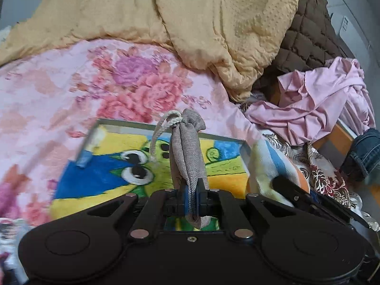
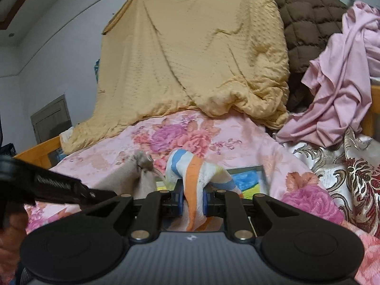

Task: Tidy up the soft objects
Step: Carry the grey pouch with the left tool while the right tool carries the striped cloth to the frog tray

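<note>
A: Bed first. Floral pink sheet (image 1: 59, 90) fills the middle and left of the left wrist view. Yellow quilt (image 1: 166, 11) is heaped across the top, brown quilted cover (image 1: 306, 38) upper right, pink satin cloth (image 1: 315, 109) bunched at right.

B: And the flat thing lower centre?

A: Framed cartoon picture (image 1: 114, 166), lying on the sheet under both tools. Rigid, not a soft item.

B: Tools?

A: Left gripper (image 1: 191, 197) is nearly closed, pinching a grey drawstring pouch (image 1: 187, 147). The pouch stands up out of the jaws, its white cord (image 1: 163, 128) looped at the neck. Right gripper (image 2: 192, 199) is narrow too, clamped on a striped towel (image 2: 192, 173) with orange and blue bands, bulging forward in the centre of the right wrist view. Its tail hangs below the pads.

B: Risks?

A: My guesses only. The towel is held by a thin fold, so a quick swing could pull it free. The dangling cord could catch the frame's edge and drag it. The two tools are just beside each other, so the loose ends might tangle. Where each item belongs I cannot tell.
</note>
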{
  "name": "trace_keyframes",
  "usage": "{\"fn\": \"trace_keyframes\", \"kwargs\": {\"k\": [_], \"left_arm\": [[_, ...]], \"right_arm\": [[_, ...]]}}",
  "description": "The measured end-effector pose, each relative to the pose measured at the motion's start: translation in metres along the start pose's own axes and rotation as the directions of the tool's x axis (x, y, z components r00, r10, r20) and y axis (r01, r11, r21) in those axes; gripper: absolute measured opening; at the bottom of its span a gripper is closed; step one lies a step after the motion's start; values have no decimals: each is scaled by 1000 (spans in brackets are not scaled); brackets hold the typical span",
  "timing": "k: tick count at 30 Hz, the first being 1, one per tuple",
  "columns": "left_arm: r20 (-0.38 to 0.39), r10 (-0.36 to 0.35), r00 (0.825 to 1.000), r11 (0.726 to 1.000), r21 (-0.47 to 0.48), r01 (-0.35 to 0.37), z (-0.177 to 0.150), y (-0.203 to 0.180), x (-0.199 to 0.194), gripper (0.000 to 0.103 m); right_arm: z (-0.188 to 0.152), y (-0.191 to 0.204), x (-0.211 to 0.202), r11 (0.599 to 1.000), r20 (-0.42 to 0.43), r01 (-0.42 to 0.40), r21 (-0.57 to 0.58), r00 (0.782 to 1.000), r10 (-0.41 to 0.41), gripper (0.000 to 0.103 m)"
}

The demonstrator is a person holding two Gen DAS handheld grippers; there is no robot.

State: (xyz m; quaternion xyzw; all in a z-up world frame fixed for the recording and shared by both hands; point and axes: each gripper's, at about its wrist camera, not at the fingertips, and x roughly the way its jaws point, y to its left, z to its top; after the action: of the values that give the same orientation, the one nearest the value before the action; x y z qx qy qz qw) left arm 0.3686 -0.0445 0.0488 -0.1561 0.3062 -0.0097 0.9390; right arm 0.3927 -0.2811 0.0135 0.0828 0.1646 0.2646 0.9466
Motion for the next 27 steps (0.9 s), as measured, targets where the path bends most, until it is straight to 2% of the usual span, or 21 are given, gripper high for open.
{"fn": "trace_keyframes", "kwargs": {"k": [4,11,17,27], "left_arm": [[-34,7,999,1000,11,-6,-4,-9,28,5],[-99,48,994,999,-9,-49,-7,-8,56,6],[-161,139,977,990,20,-137,-7,-8,67,7],[-177,187,966,982,61,-179,-14,-5,67,19]], "right_arm": [[-4,-12,14,999,-61,-1,39,998,3,17],[-14,-6,32,1000,-177,13,13,984,-10,18],[-21,6,37,1000,-211,24,-13,977,-26,23],[-28,14,41,999,-261,30,-44,964,-40,36]]}}
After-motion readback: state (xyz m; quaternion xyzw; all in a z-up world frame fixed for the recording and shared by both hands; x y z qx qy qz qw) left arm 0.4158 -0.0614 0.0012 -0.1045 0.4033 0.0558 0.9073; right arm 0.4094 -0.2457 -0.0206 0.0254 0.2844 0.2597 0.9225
